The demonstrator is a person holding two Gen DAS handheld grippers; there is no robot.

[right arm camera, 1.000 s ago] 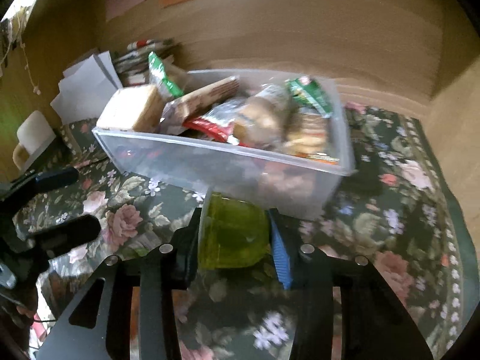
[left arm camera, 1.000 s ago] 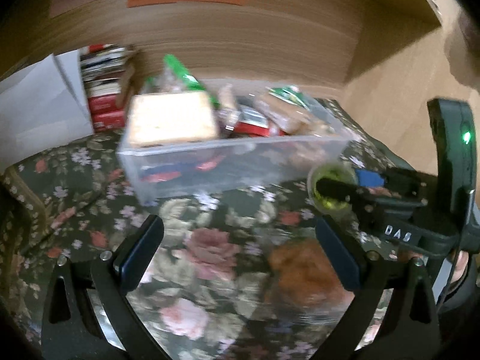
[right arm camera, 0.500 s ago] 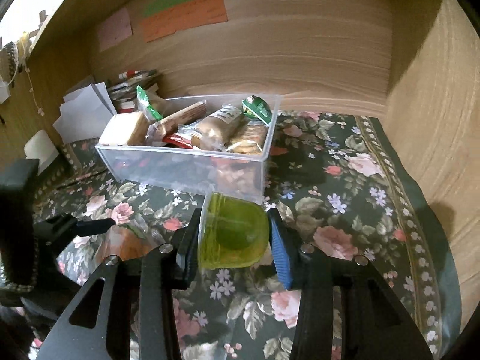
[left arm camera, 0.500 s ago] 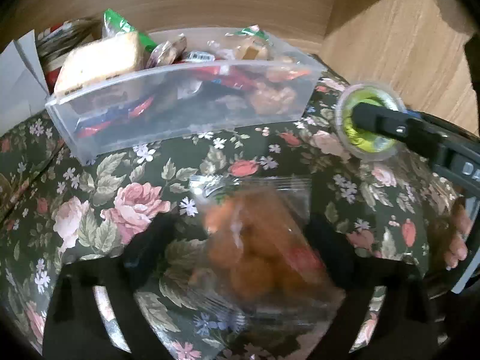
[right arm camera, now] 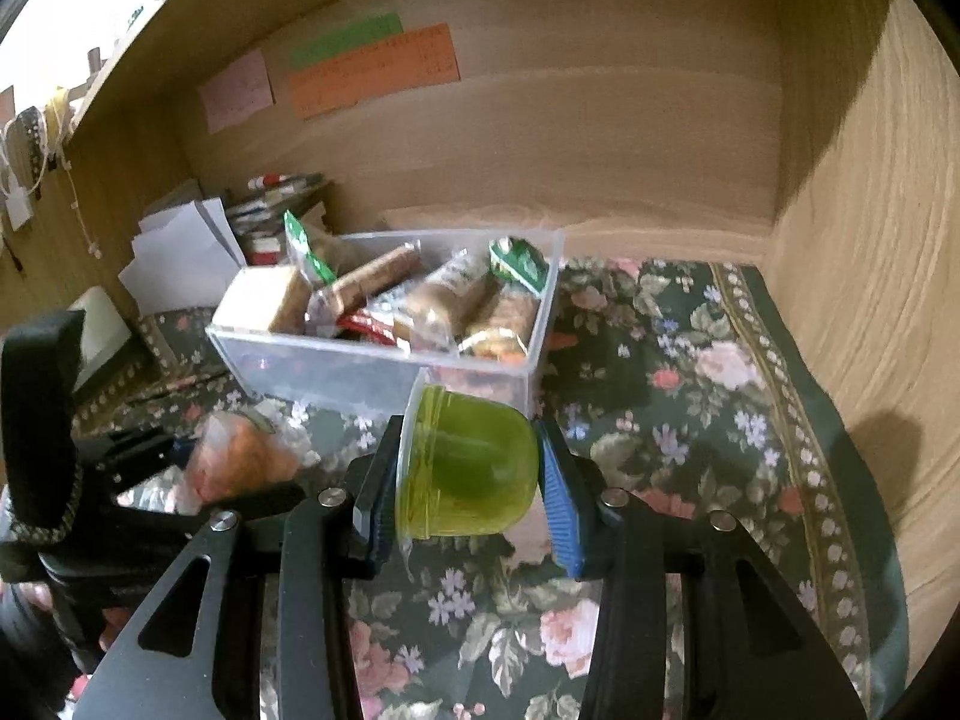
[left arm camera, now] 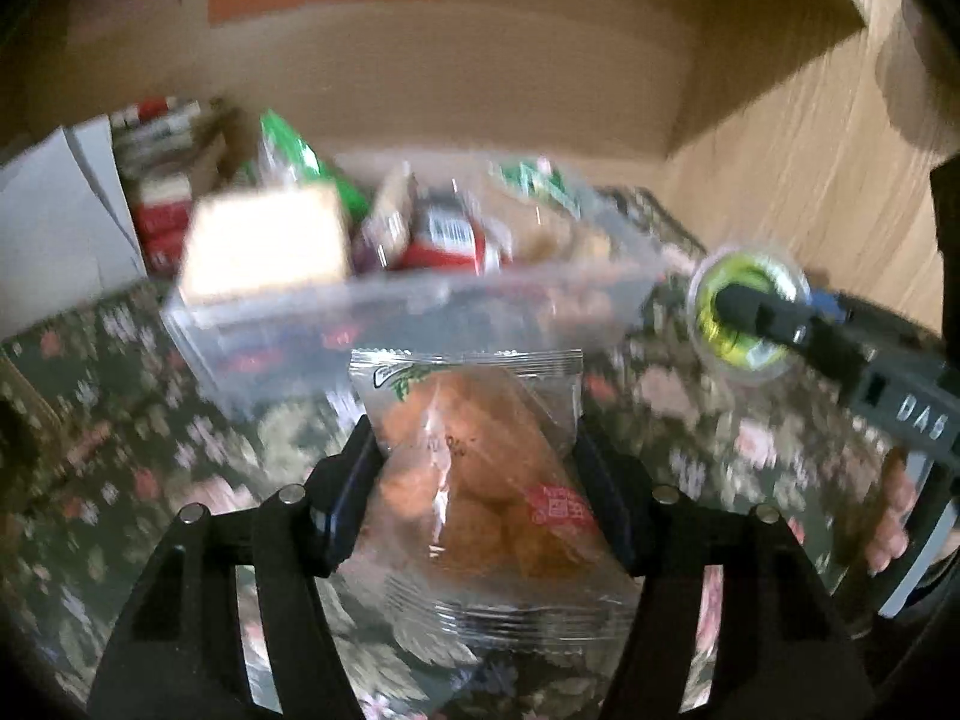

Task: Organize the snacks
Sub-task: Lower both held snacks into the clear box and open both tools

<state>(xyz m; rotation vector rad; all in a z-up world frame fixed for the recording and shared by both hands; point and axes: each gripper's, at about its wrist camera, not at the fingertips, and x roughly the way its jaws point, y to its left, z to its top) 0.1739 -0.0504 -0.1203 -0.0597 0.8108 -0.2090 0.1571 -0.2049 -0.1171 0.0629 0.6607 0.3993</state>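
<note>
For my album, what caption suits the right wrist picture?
Right gripper holding a green jelly cup before a clear snack bin on a floral cloth.

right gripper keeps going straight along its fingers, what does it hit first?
Probably the near wall of the clear snack box, just beyond the green jelly cup that the right gripper holds. Depth is unclear; it might pass over the rim.

grippers: 2 (left arm camera: 474, 492) (right arm camera: 468, 474) | clear bin (right arm camera: 384, 360): 1 | green jelly cup (right arm camera: 474, 474): 1 | orange snack bag (left arm camera: 480, 480): 1 | wall notes (right arm camera: 372, 69): 3
</note>
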